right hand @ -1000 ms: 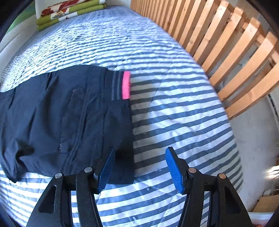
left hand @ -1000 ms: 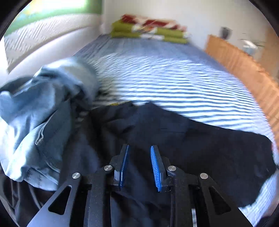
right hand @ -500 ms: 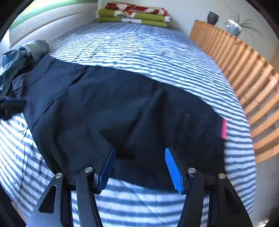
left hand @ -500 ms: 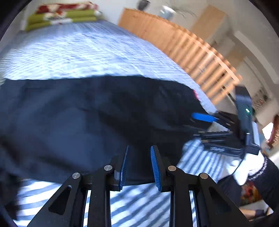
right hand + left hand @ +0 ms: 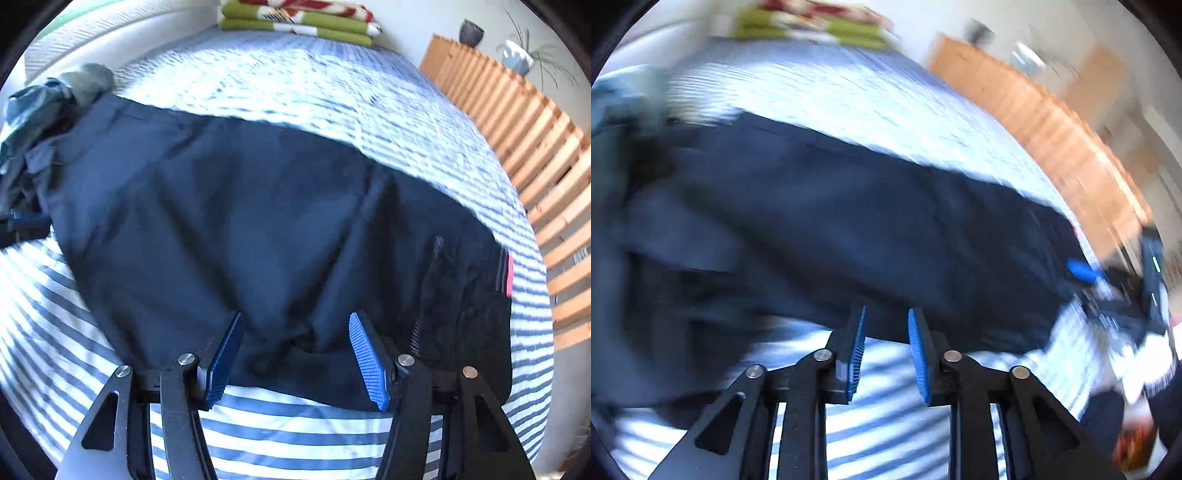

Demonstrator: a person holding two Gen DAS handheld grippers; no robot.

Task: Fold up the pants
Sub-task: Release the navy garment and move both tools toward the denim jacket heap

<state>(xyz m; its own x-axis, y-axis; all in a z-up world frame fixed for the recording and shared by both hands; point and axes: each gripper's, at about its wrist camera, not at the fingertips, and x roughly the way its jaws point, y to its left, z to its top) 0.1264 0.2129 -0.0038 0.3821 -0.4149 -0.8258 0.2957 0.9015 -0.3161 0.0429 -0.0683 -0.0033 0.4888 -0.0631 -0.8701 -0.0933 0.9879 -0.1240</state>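
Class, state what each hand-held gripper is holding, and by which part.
Nothing is held. The left hand-held gripper and right hand-held gripper are both open at the dark pants' near edge.

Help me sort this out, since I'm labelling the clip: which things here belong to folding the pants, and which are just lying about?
Part of the job:
- dark navy pants, spread flat on the striped bed
- left gripper, jaws apart
- right gripper, jaws wide apart

Just lying about:
- crumpled light-blue garment
- folded green and red blankets
- wooden slatted rail
- potted plant
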